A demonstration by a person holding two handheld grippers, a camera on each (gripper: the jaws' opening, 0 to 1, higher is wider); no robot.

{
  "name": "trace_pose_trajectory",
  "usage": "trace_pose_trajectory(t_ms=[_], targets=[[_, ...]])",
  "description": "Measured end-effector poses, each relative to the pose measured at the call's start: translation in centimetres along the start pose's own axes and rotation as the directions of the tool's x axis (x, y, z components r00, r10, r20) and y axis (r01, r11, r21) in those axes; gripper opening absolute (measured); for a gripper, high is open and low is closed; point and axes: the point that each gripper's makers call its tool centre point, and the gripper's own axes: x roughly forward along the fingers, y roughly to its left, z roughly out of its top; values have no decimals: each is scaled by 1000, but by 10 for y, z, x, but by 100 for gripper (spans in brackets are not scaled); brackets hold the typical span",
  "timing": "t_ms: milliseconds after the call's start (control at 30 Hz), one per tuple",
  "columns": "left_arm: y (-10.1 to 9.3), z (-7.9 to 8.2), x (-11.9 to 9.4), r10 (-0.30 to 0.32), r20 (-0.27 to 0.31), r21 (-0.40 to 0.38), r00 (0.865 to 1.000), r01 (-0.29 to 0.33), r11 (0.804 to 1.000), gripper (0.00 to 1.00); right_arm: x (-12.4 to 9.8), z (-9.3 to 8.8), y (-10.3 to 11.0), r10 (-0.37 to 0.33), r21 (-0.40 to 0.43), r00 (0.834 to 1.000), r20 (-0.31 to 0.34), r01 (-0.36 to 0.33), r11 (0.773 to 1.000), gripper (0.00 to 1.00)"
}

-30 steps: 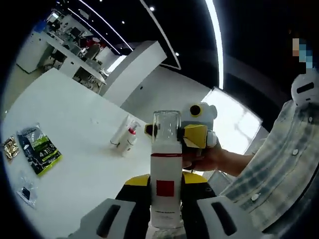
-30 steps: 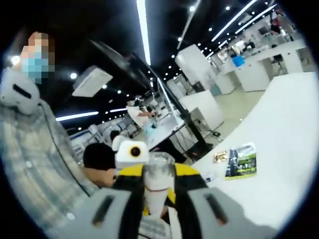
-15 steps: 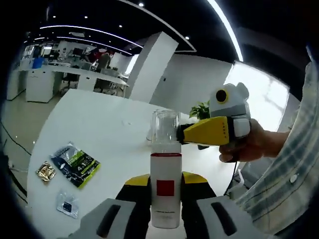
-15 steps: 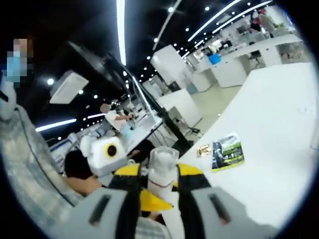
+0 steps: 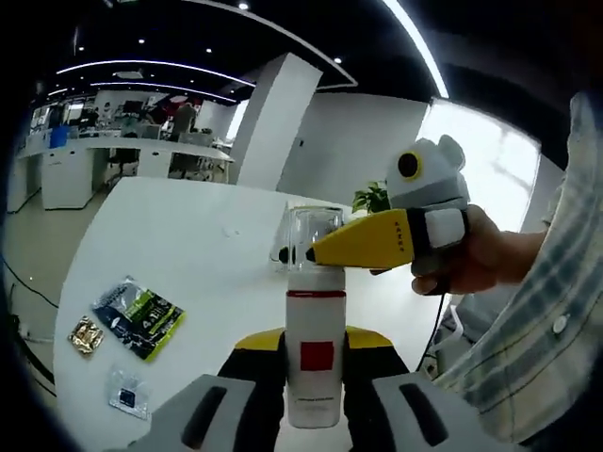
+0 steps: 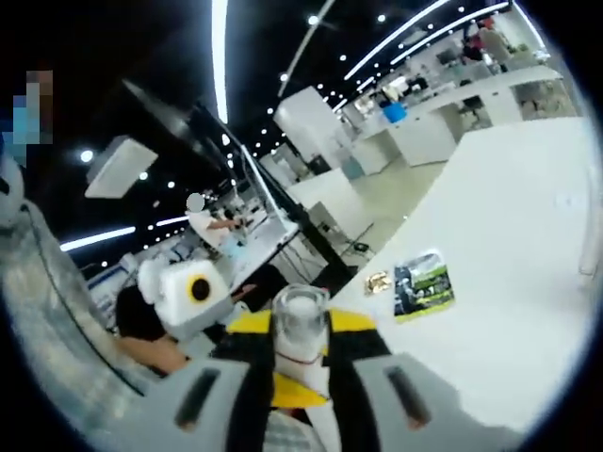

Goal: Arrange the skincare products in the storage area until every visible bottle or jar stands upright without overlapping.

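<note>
Cap pinched, bottle held high off the table

Over the last second: swung round from a rolled view to a level one, with the right gripper [image 5: 300, 254] now reaching in from the right and nipping the clear cap [image 5: 312, 237] from its side rather than sitting behind it — reads as a two-handed regrip or cap check, not a placement yet. Left gripper [image 5: 316, 414] pressed onto the lower body of the white bottle [image 5: 316, 353] with the red square, bottle raised in the air above the white table [image 5: 188, 245]. Long axis running straight up along the jaws, cap end pointing away from the camera — upright in this view. In the right gripper view, right gripper [image 6: 300, 363] clamped on the same cap [image 6: 301, 315]. Green packet [image 5: 139, 315] lying flat on the table, well apart
</note>
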Motion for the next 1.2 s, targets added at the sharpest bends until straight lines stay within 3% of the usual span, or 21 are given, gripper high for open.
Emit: trace_pose_trajectory(t_ms=[100, 233, 333, 367, 433, 533, 600, 633, 667, 700, 900, 933, 967, 1000, 1033, 1100, 1167, 1200], targets=[[-6, 2, -3, -66, 20, -88, 998, 67, 994, 26, -4, 3, 4, 42, 26, 999, 3, -42, 999, 18], [-18, 5, -7, -164, 38, -134, 986, 168, 977, 34, -10, 7, 18, 132, 26, 991, 8, -133, 991, 18], [-31, 10, -10, -257, 78, -198, 963, 267, 943, 36, -15, 10, 28, 199, 40, 980, 25, -200, 979, 18], [-37, 11, -12, -296, 91, -220, 951, 309, 925, 36, -18, 11, 33, 234, 42, 972, 27, -235, 971, 18], [-43, 14, -14, -331, 113, -231, 937, 348, 908, 36, -21, 13, 37, 260, 39, 965, 33, -261, 965, 18], [-59, 16, -20, -414, 146, -282, 898, 439, 853, 36, -29, 17, 49, 331, 17, 943, 36, -332, 943, 18], [-65, 15, -22, -445, 150, -305, 883, 469, 829, 36, -34, 17, 53, 358, 8, 933, 26, -358, 934, 18], [-62, 12, -21, -440, 146, -300, 886, 463, 834, 36, -37, 19, 52, 359, 8, 933, 25, -359, 933, 18], [-65, 11, -22, -450, 144, -302, 881, 473, 828, 36, -40, 19, 55, 380, 7, 925, 14, -381, 925, 18], [-72, 9, -25, -486, 141, -308, 863, 505, 807, 36, -42, 18, 56, 392, 4, 920, 5, -392, 920, 18], [-94, 8, -29, -572, 142, -323, 808, 584, 745, 28, -52, 11, 69, 466, -1, 883, -60, -467, 884, 18], [-100, 8, -31, -603, 146, -319, 785, 614, 722, 27, -52, 10, 69, 467, -1, 882, -65, -468, 884, 19], [-101, 7, -30, -601, 135, -329, 788, 608, 723, 26, -54, 9, 72, 490, 42, 869, -71, -488, 872, 19], [-103, 6, -31, -606, 131, -308, 784, 614, 727, 25, -53, 10, 71, 486, 29, 871, -67, -485, 874, 19], [-101, 7, -28, -586, 129, -249, 800, 598, 762, 25, -53, 10, 72, 488, 27, 870, -64, -488, 873, 19], [-99, 10, -29, -566, 142, -254, 812, 582, 772, 24, -53, 12, 68, 479, 33, 877, -47, -478, 878, 19], [-89, 12, -24, -513, 150, -240, 845, 534, 810, 24, -51, 15, 61, 450, 18, 892, -36, -450, 893, 19], [-87, 11, -24, -502, 144, -238, 853, 523, 819, 23, -49, 14, 58, 433, 14, 900, -40, -433, 901, 19]])
